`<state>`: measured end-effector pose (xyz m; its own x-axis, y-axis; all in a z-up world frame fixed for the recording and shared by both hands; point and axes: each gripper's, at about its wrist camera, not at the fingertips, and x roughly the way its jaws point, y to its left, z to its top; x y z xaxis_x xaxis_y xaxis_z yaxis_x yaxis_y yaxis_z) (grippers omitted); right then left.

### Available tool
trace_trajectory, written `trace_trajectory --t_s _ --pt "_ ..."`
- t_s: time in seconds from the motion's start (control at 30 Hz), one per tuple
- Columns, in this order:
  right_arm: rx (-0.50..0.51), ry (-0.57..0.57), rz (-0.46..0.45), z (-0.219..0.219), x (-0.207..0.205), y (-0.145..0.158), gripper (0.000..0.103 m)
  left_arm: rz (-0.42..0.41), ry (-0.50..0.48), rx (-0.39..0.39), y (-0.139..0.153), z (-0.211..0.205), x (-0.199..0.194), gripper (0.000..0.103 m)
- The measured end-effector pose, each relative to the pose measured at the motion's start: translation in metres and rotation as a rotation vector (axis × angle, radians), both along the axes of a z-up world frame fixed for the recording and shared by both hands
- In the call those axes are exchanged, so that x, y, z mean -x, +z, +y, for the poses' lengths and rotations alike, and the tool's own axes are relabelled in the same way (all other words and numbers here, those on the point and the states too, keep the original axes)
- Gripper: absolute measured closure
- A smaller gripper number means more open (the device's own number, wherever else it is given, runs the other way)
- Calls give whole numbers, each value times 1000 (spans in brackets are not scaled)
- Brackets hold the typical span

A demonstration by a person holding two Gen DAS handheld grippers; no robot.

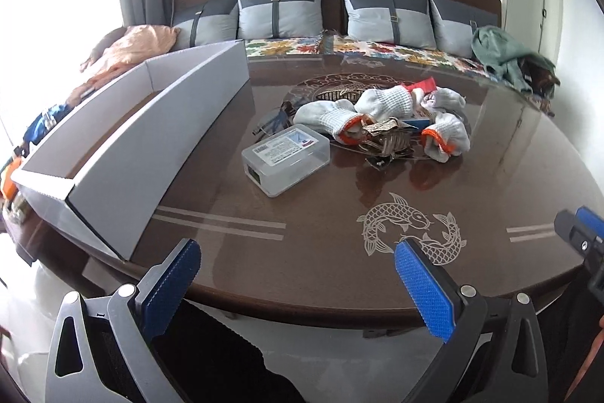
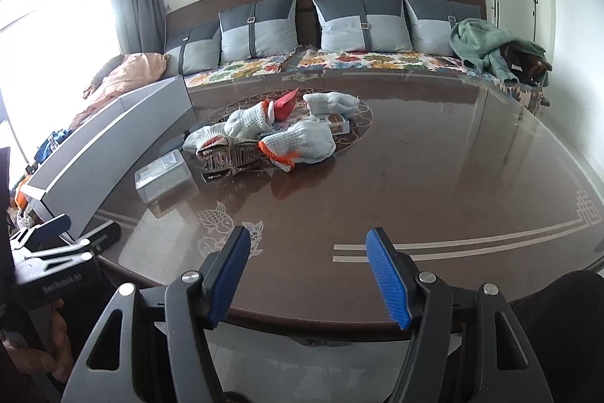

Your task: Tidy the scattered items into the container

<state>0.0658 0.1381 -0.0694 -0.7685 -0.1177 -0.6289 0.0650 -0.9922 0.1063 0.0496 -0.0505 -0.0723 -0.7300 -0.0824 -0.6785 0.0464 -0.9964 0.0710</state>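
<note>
Left tongs [image 1: 296,274]: spread, empty. Right tongs [image 2: 307,269]: spread, empty. Clear plastic box [image 1: 285,153], mid-frame beside grey container [image 1: 151,142]: best gripped across its short sides.

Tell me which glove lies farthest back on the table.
The white glove behind the red packet; it shows no orange cuff, unlike the nearer gloves.
</note>
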Motion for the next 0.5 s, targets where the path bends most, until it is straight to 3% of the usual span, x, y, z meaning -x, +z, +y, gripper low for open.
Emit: trace_trajectory --t_s 0.5 --pt "-30 17 -6 -7 3 -5 37 -12 -10 6 0 3 2 0"
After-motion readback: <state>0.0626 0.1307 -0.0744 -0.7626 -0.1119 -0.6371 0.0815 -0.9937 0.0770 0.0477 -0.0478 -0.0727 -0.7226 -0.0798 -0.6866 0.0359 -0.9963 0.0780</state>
